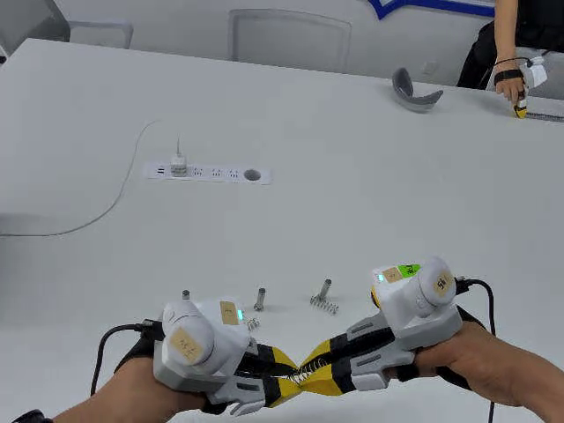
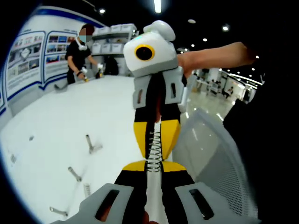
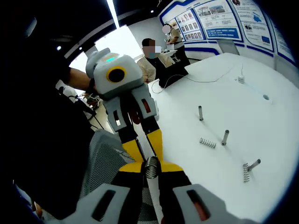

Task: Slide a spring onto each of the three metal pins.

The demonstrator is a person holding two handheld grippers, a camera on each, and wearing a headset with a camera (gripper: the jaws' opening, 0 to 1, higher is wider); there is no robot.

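Jaws on both sides are pinched, tip to tip, on one spring (image 2: 153, 149), the left gripper (image 1: 284, 383) at one end and the right gripper (image 1: 324, 363) at the other. Three pins (image 1: 260, 300) stand on the table (image 1: 352, 176) beyond, with two loose springs (image 1: 324, 305) beside them.

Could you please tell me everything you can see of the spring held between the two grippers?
The spring is a slim, evenly wound coil of bare silvery wire. It spans the gap between the facing yellow-tipped jaws of the left gripper and right gripper, one end pinched in each, held in the air and touching nothing else.
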